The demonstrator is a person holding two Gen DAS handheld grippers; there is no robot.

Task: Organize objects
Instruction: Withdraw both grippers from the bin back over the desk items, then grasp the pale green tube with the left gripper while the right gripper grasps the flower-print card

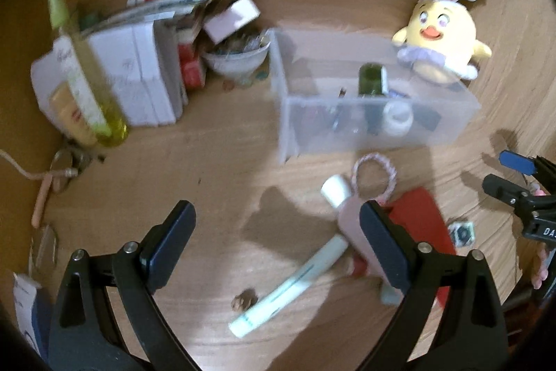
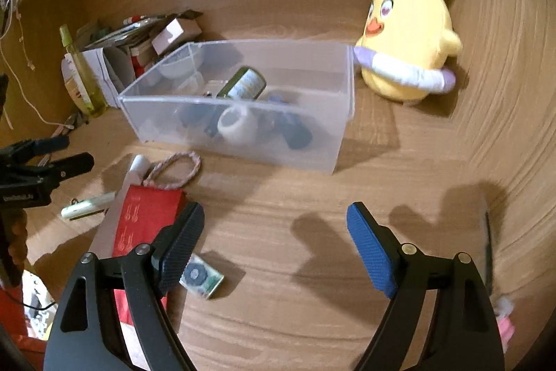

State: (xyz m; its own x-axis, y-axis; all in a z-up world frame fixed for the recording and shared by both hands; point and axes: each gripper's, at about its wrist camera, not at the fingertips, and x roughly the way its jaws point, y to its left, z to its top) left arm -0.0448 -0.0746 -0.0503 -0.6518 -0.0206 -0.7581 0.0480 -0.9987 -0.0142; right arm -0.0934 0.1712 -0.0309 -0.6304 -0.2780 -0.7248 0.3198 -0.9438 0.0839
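My left gripper [image 1: 278,239] is open above the wooden surface with nothing between its fingers. A pale green tube [image 1: 295,284] lies just below it, and a pink tube with a white cap [image 1: 337,193] runs under its right finger. A braided loop [image 1: 375,169] and a red packet [image 1: 424,221] lie beside them. My right gripper [image 2: 276,246] is also open and empty, over bare wood; a small printed card [image 2: 201,279] lies by its left finger. Ahead stands a clear plastic bin [image 2: 323,134] holding a green jar [image 2: 243,84] and a white jar [image 2: 236,126].
A yellow chick plush [image 2: 406,40] with bunny ears sits right of the bin, against the wooden side wall. White boxes [image 1: 139,75], a yellow-green bottle [image 1: 90,86] and a bowl [image 1: 239,58] crowd the back left. A dark thin stick [image 2: 488,252] lies at the right.
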